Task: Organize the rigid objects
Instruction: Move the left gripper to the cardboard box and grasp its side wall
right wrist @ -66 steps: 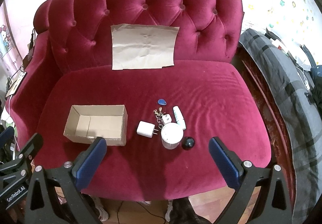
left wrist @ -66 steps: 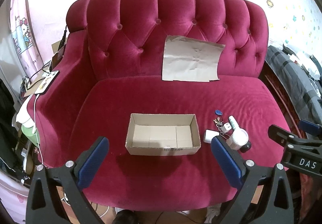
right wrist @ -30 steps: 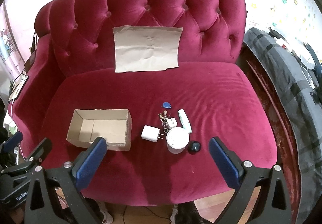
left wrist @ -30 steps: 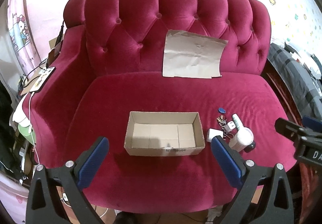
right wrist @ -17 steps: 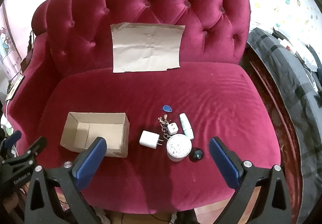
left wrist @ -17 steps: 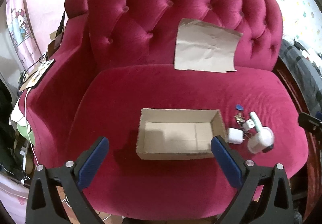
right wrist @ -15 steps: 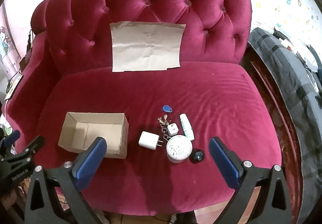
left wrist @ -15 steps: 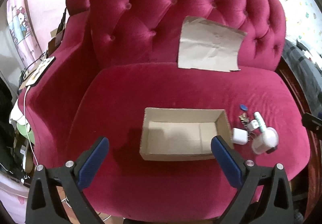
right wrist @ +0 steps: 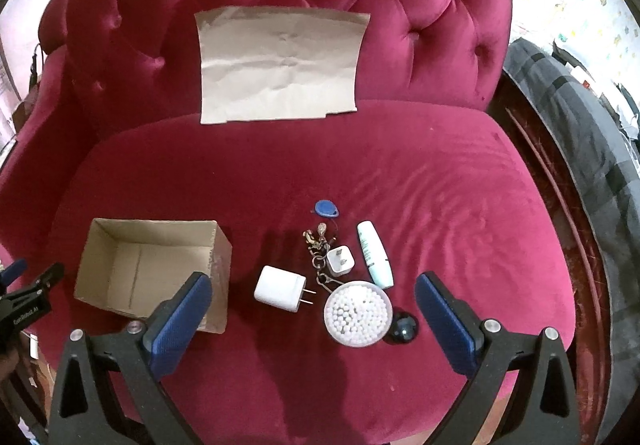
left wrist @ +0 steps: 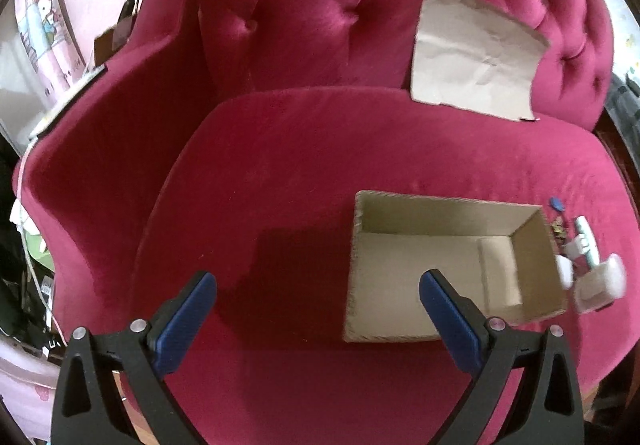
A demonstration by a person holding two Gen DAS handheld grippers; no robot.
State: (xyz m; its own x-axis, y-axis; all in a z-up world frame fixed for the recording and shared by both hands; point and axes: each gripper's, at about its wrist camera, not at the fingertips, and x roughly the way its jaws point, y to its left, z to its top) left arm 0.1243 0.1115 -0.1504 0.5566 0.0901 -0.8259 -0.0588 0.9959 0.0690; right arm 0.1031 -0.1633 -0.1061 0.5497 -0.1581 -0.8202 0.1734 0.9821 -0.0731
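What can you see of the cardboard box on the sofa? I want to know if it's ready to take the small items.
The cardboard box is a shallow, open-topped rectangle of plain brown corrugated card, with no lid or flaps showing. It sits flat and upright on the red velvet sofa seat, left of the cluster of small items. Its inside looks empty, showing only fold creases on the floor. The nearest item, the white charger, lies apart from it. Neither gripper touches it.
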